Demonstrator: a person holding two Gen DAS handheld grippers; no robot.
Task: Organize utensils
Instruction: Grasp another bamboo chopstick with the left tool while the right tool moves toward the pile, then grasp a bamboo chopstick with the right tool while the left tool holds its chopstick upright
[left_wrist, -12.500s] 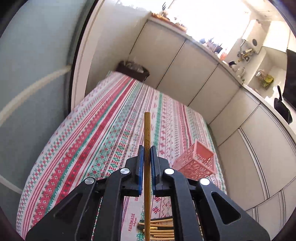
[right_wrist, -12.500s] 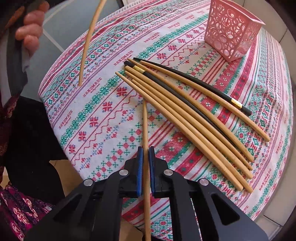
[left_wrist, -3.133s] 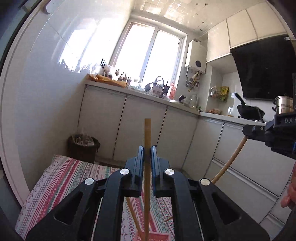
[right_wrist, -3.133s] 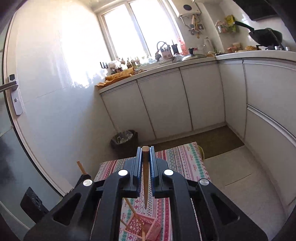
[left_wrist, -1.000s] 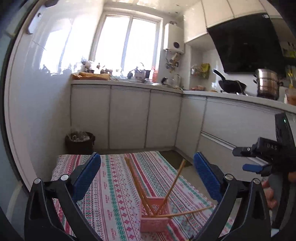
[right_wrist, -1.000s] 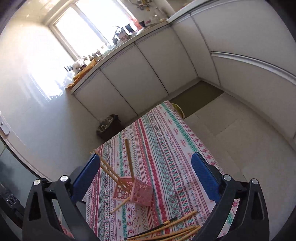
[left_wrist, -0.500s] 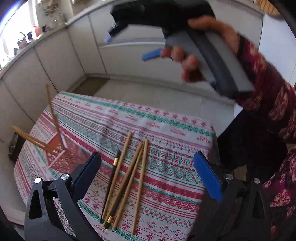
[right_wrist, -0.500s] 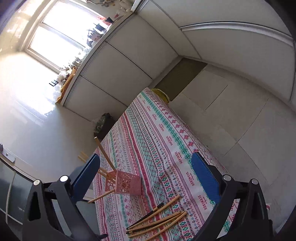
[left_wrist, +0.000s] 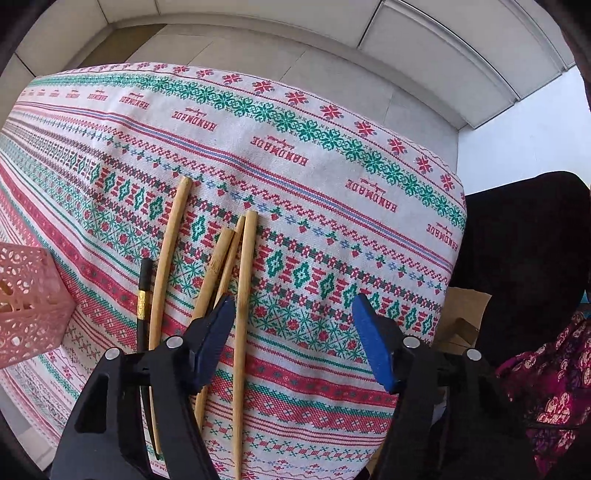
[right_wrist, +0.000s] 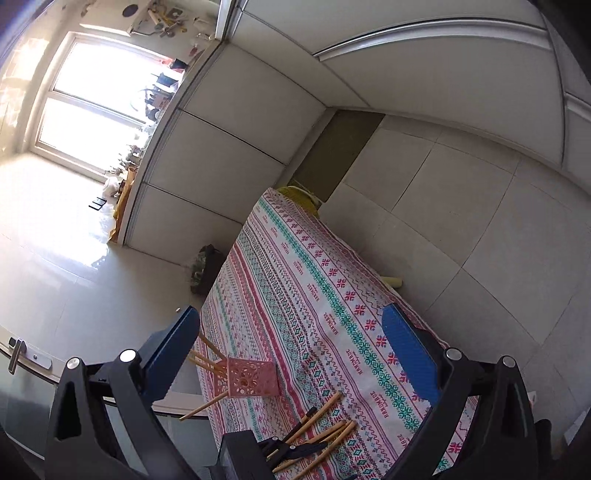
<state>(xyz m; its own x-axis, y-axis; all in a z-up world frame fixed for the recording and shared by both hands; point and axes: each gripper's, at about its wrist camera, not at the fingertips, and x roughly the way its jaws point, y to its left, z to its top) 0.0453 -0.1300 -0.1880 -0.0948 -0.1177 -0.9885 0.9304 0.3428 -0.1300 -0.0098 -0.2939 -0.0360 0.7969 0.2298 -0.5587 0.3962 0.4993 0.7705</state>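
A: Bamboo and black lacquer, mixed: chopsticks (left_wrist: 243, 280) lying loose on the table (left_wrist: 332, 177), under a red, green and white patterned cloth. 4 pale ones and 1 black one (left_wrist: 142, 295) with a gold band, side by side, some touching.

B: Left tool (left_wrist: 291, 332)?

A: Spread wide, nothing between the blue pads (left_wrist: 371, 347). Hanging low over the chopsticks, left pad above the middle ones, 1 pale stick running up between the 2 fingers, untouched.

B: Right tool (right_wrist: 291, 354)?

A: Also spread wide, holding nothing, high above the table and well apart from everything on it.

B: Holder?

A: Pink perforated basket (right_wrist: 251, 380), standing near the table edge, just beside the loose sticks. Several pale chopsticks (right_wrist: 207, 347) leaning out of it at different angles. Only a corner showing at the left edge of the left view.
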